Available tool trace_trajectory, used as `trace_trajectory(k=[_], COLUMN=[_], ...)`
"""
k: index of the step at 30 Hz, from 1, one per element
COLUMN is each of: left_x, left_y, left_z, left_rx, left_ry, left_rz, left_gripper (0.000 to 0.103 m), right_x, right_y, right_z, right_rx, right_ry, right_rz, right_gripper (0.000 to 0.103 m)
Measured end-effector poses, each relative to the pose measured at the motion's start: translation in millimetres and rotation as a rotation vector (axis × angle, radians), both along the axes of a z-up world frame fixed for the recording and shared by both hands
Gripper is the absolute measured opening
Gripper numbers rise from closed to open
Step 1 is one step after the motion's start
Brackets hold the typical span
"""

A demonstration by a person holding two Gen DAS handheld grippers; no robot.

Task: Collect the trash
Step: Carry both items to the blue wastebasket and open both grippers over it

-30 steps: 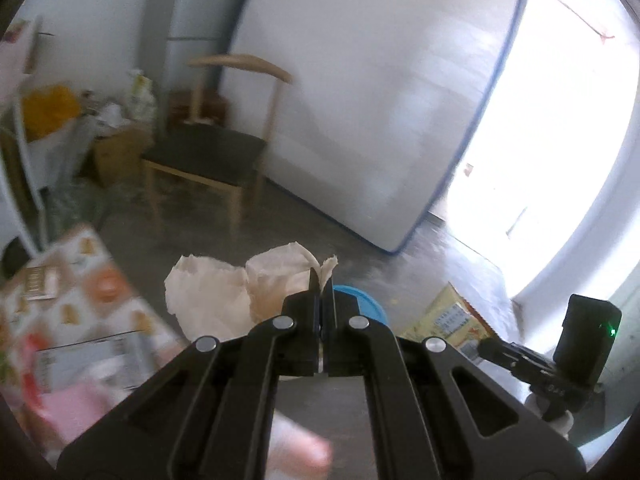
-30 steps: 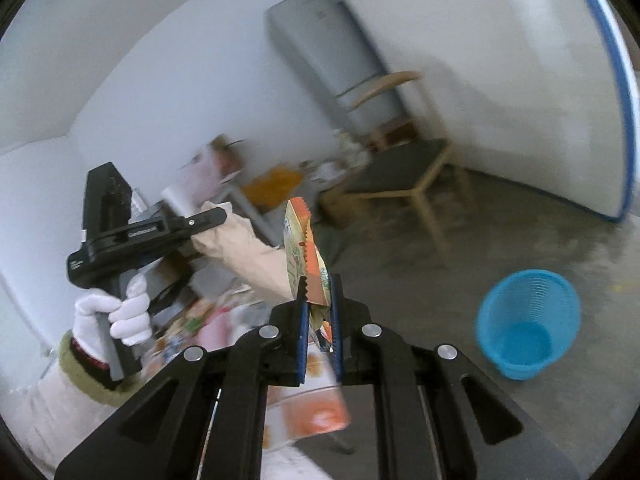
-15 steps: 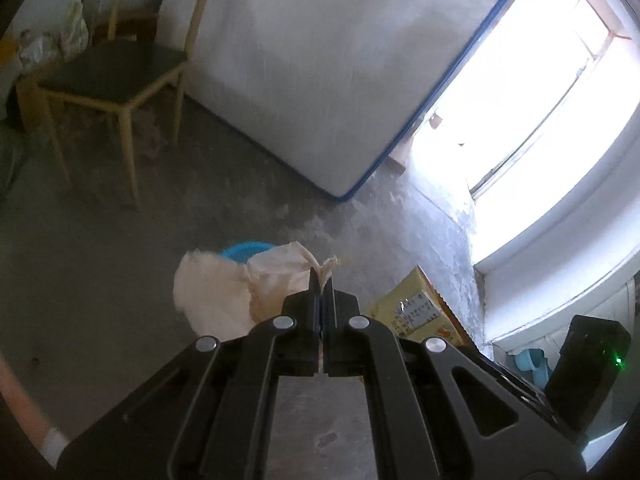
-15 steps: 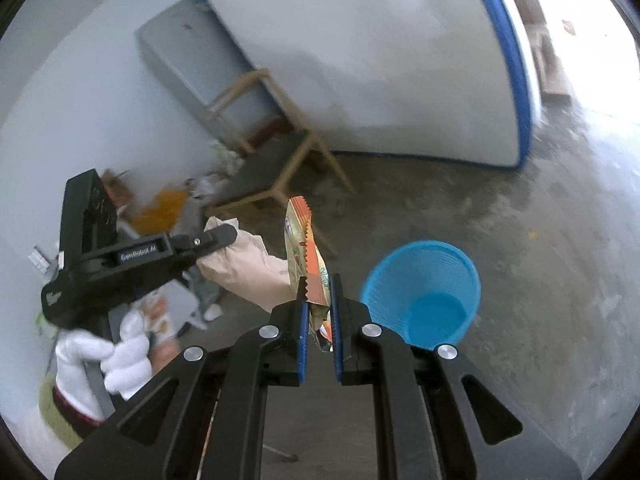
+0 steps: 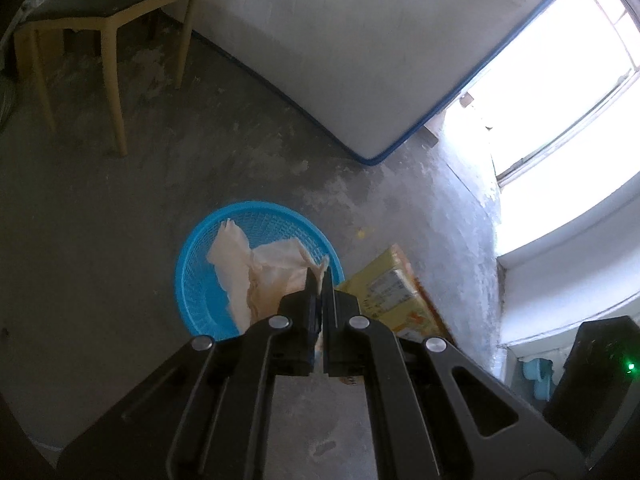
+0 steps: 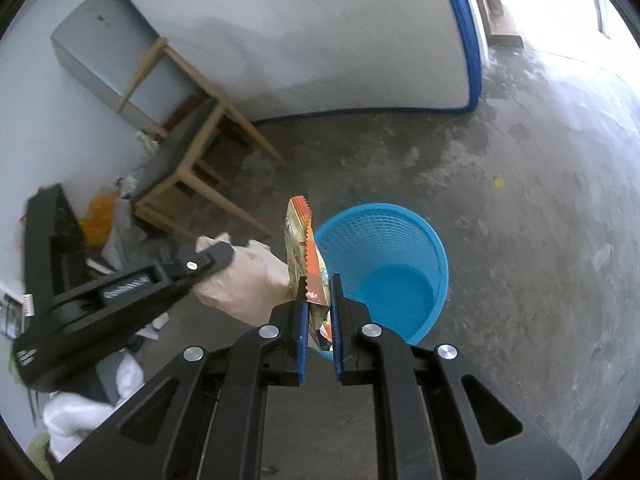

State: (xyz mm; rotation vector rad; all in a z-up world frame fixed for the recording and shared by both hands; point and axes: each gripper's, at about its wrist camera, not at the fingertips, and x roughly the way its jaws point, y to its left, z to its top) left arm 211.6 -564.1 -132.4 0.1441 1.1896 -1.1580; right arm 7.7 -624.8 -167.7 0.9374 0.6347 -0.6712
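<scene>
A blue mesh basket (image 5: 184,276) (image 6: 438,252) stands on the concrete floor. My left gripper (image 5: 319,276) (image 6: 222,254) hangs just above it. Its jaws are opening by a sliver, with a corner of crumpled beige paper (image 5: 256,268) (image 6: 248,280) still caught between the tips. The paper droops over the basket's mouth. My right gripper (image 6: 318,286) is shut on an orange and yellow snack packet (image 6: 300,236) (image 5: 394,296), held upright beside the basket's near rim. The basket's floor looks bare in the right wrist view.
A wooden chair (image 5: 108,4) (image 6: 188,152) stands behind the basket. A white mattress with blue edging (image 5: 360,40) (image 6: 320,40) leans on the wall. A grey fridge (image 6: 100,52) and clutter (image 6: 96,216) sit at left. A white-gloved hand (image 6: 80,420) holds the left gripper.
Both grippers have dropped and tilted down toward the basket, which now looms larger. The paper now hangs over the basket's mouth. A thin gap has appeared between the left jaws.
</scene>
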Motion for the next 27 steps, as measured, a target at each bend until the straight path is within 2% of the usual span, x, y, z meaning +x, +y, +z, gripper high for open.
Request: trace_trajectory(k=[1,3,5,7,8,10,12,17,22,24,27], left_x=[-1,-6,-9,-9,-7,-4,0,5,-12,-22,-40], left_y=[-5,-16,-21,-21,-17,-8,2,30,84,114,168], left_z=[-3,-11,-11,-9,-4,8,21,56,110,132,160], left_rx=[0.007,0.028,0.033,0.036,0.024,-0.003,-0.024,-0.07,-0.109,-0.132,-0.159], left_ry=[-0.018,-0.06,-0.11,-0.104,-0.096,-0.099,-0.096,-0.099,-0.172,-0.2,-0.257], left_rz=[-0.001,-0.01,-0.005,-0.004,0.004,0.02,0.041,0.083,0.061,0.052,0.067], left_gripper=[0.009,0.051,0.053,0.058,0.061,0.061,0.062,0.062,0.062,0.067,0.073], right_x=[2,9,19,30,32,33,27,-2,-31,-41,-54], right_y=[-3,-11,-23,-35,-38,-45,-48,-44,-20,-6,25], right_z=[-6,-20,-38,-57,-64,-75,-77,-63,-48,-37,-14], right_rx=[0.006,0.021,0.048,0.079,0.084,0.09,0.082,0.053,0.028,0.017,-0.014], right_ry=[0.007,0.021,0.039,0.085,0.107,0.153,0.164,0.144,0.12,0.1,0.068], right_rz=[-0.007,-0.017,-0.01,0.006,0.011,0.001,-0.01,-0.023,0.013,0.047,0.118], right_gripper=[0.01,0.011,0.016,0.022,0.028,0.035,0.035,0.037,0.037,0.037,0.045])
